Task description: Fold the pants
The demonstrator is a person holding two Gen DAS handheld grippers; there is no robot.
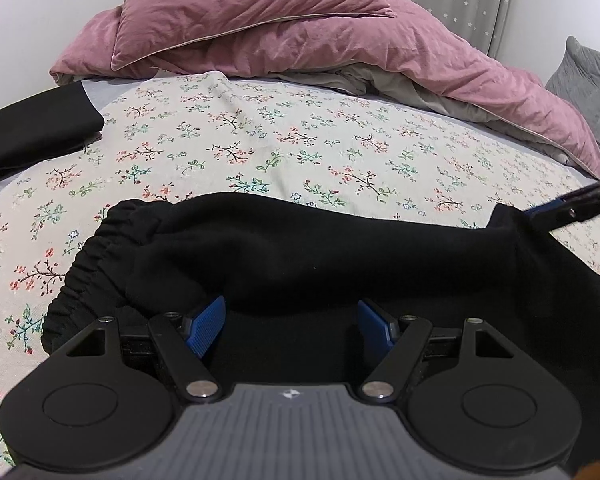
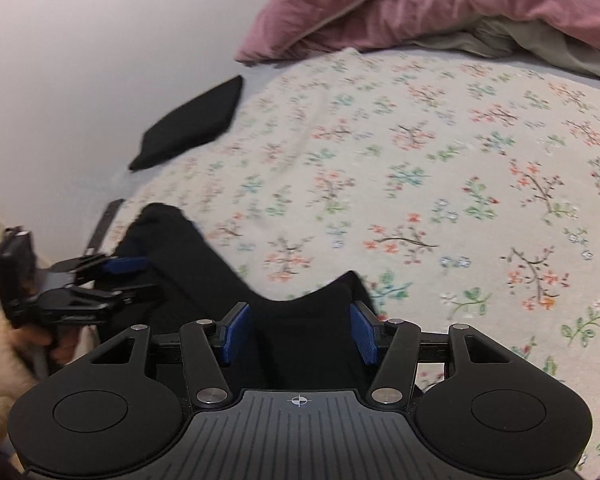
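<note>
Two hand-held grippers on one pair of black pants, and neither has actually bitten down yet as far as I can see. The pants lie across the lower middle of the left wrist view, on the bed's floral sheet, elastic waistband bunched at the lower left, the rest trailing off right.

The left hand-held gripper stands wide, blue pads apart over the fabric near the waist, nothing pinched. The right hand-held gripper sits about half spread in its own view, with a raised hump of black cloth in the gap; I can't see the pads pressing it, so I'd call it not gripping yet.

My take on doing this step well: get each pair of pads onto a real edge, all layers together, not just the top one, or the fold will slide apart. Lift both ends evenly so the cloth doesn't twist, then lay it over square.

Containers: none anywhere, so nothing's in anything. Further out, a folded black garment sits by the wall at upper left of the right view, and a pink duvet with a pink pillow is heaped along the top.
</note>
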